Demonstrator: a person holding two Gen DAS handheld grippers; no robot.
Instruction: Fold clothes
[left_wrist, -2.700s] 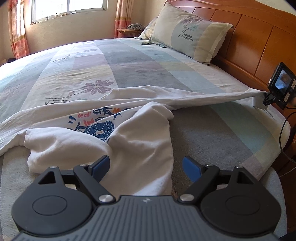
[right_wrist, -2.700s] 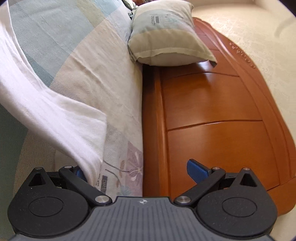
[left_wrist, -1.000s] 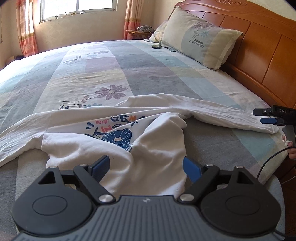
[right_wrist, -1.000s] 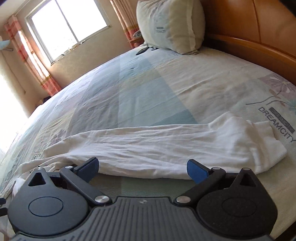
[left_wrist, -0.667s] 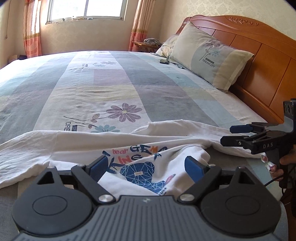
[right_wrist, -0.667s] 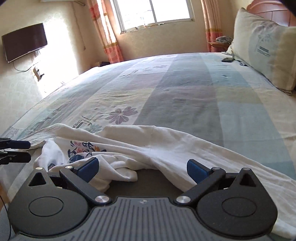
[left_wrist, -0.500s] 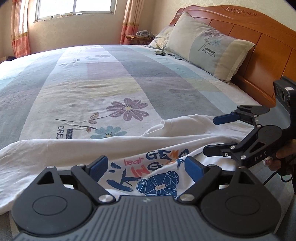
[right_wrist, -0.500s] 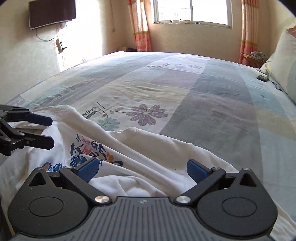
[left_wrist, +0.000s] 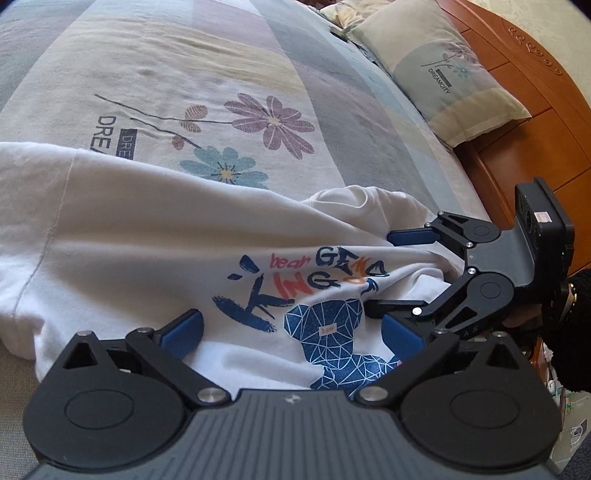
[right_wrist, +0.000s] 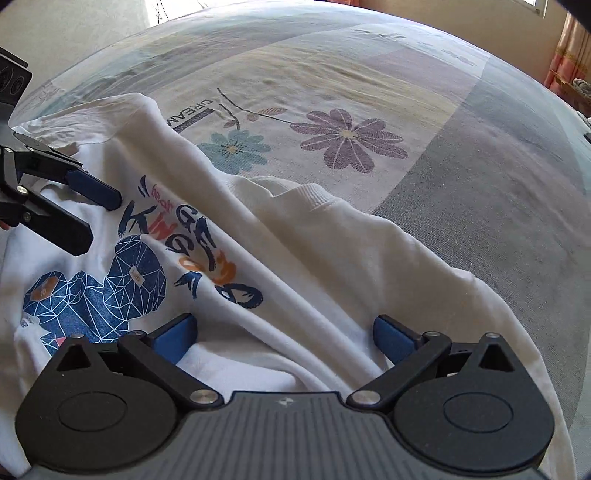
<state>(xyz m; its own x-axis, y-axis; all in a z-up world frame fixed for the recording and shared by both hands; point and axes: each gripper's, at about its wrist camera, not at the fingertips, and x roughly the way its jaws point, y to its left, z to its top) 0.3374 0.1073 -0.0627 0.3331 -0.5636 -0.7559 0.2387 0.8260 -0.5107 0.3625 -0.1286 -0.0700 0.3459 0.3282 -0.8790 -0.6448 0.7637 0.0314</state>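
Both grippers had come down over the bear print (left_wrist: 332, 332) of the white sweatshirt (left_wrist: 147, 236), crumpled on the bed (left_wrist: 184, 55). The left gripper (left_wrist: 291, 328) had just opened its jaws wide, the right gripper (right_wrist: 282, 332) also stood wide; neither held cloth yet, so a new grasp probably followed.

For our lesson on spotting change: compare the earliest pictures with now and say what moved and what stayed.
The right gripper let the sleeve go and swung in over the white shirt beside the left gripper, whose jaws have just been opening. The shirt stays crumpled on the bed.
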